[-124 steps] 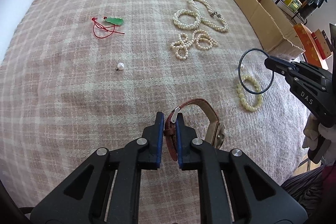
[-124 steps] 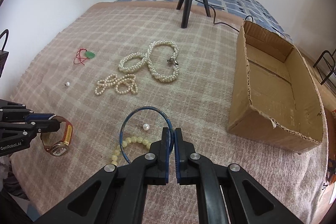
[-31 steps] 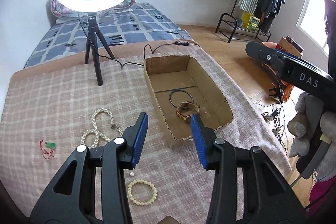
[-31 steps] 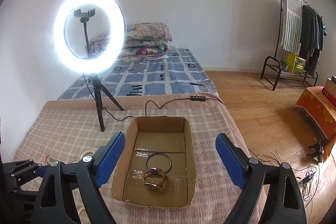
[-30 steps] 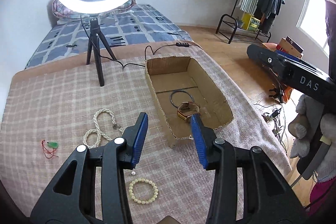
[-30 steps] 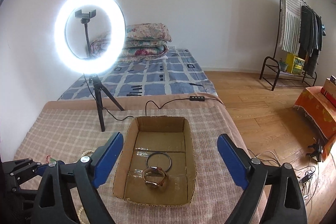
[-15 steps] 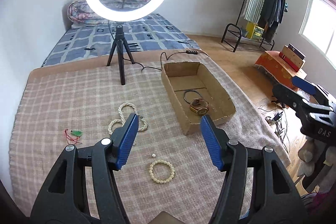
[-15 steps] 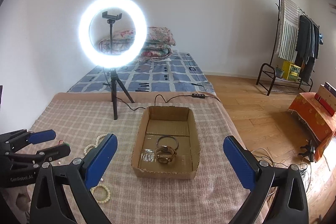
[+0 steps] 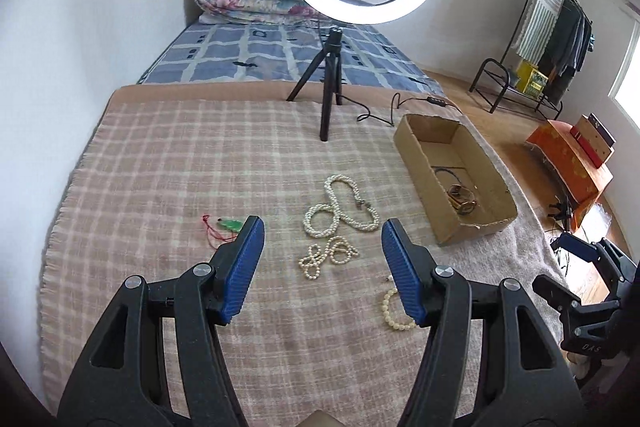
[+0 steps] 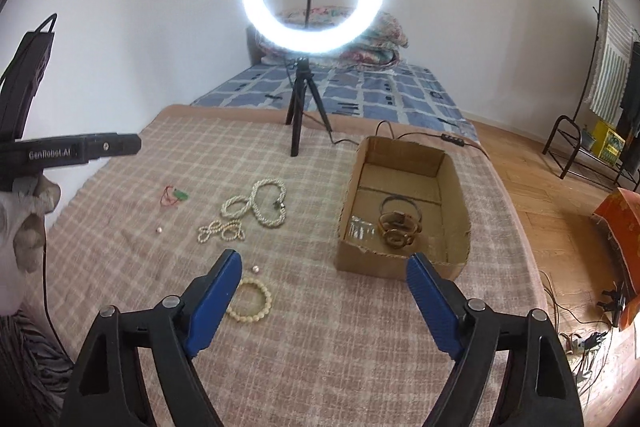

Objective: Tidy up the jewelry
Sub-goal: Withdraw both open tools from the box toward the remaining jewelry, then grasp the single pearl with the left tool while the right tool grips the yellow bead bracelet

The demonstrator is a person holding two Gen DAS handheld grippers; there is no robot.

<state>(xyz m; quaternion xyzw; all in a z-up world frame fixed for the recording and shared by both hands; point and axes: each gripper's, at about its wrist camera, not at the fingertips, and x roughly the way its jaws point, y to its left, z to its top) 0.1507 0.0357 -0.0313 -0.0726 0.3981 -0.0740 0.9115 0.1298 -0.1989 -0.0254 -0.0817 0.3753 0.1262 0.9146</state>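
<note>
My left gripper (image 9: 323, 227) hangs open and empty over the plaid blanket. Beyond its fingers lie a long pearl necklace (image 9: 340, 203) and a short pearl strand (image 9: 326, 255). A green pendant on red cord (image 9: 228, 227) sits by the left finger, a cream bead bracelet (image 9: 394, 311) by the right one. My right gripper (image 10: 324, 259) is open, its jaws closing with nothing between them. The bead bracelet (image 10: 252, 301) and a loose pearl (image 10: 255, 269) lie by its left finger. The cardboard box (image 10: 380, 261) holds a brown watch (image 10: 396, 229) and a dark bangle (image 10: 400, 203).
A ring light on a black tripod (image 10: 300, 115) stands at the blanket's far edge, its cable (image 10: 404, 135) running behind the box. A second small pearl (image 10: 159, 229) lies at the left. Wooden floor, an orange box (image 10: 624, 227) and a clothes rack (image 9: 540, 27) are to the right.
Both grippers have drawn back and swung left from over the box to above the loose jewelry. The left jaws stand wider than a second ago; the right jaws have narrowed slightly.
</note>
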